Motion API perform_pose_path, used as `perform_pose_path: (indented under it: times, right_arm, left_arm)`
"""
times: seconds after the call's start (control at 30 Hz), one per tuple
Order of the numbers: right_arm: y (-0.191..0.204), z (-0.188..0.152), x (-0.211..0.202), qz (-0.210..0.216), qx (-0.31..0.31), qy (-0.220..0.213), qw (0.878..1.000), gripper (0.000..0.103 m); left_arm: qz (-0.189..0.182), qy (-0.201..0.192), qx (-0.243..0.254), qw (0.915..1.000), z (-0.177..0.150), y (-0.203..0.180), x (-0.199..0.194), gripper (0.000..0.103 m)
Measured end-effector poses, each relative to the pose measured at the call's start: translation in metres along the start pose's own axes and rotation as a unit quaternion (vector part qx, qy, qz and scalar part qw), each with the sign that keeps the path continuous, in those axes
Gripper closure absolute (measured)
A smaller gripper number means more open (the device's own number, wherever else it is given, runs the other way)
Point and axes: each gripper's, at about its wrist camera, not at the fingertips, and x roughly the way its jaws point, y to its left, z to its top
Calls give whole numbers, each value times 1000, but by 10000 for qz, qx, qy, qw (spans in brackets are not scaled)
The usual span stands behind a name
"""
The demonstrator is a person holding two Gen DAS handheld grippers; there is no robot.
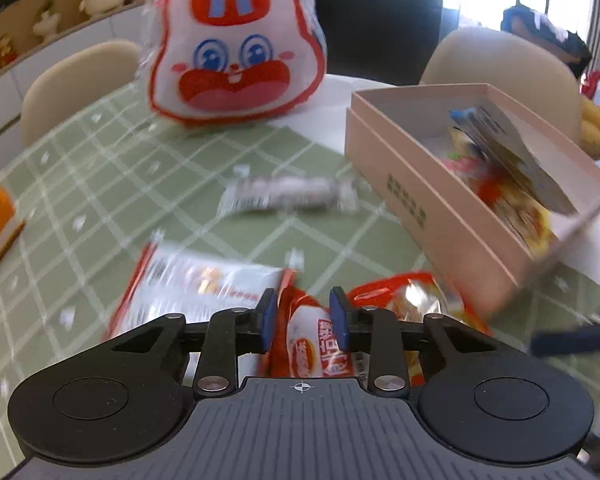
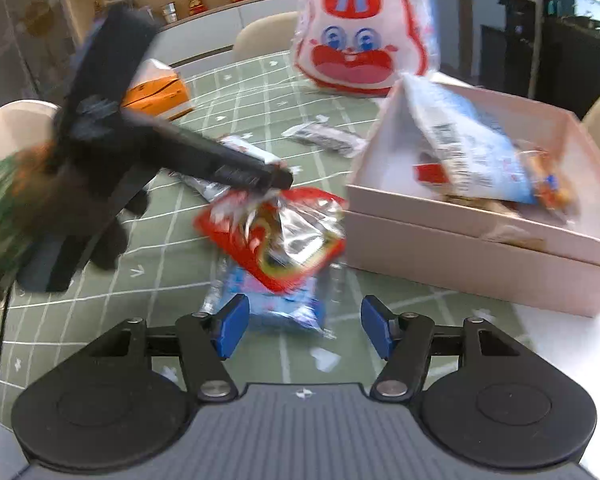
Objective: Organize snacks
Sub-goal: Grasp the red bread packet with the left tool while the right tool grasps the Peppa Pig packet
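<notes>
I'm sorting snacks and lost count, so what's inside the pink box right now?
The pink box holds a light blue packet leaning against its left wall, with orange and red wrappers beneath. The packet covers whatever lies under it, so no count is possible.

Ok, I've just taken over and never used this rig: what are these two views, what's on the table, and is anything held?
Each view comes from a camera on a hand-held two-finger gripper, looking along its blue fingers. In the left view, the left gripper is shut on a red snack packet; the right view shows that packet lifted above the green checked tablecloth. The right gripper is open, empty, over a blue packet. Nearby: a pink box already holding snacks, a rabbit-face bag, a silver packet, a white packet.
</notes>
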Motion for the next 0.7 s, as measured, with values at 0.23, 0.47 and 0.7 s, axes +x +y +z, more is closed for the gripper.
perform_pose_path:
  times: [0.23,0.47,0.7]
  right_arm:
    - [27,0,22,-71,-667,4,9977,22]
    - [35,-2,16,-113,-886,-69,9960,30]
    - [27,-41,-26,187,-1209,137,9924,30]
  left_arm:
    - [-122,-103,-864,9961,-38,24,-39,71]
    - [-322,-79,-1283,9912,-54,31,-54,71]
    - [-360,-91,-1576,9868,-79,10,-79,71]
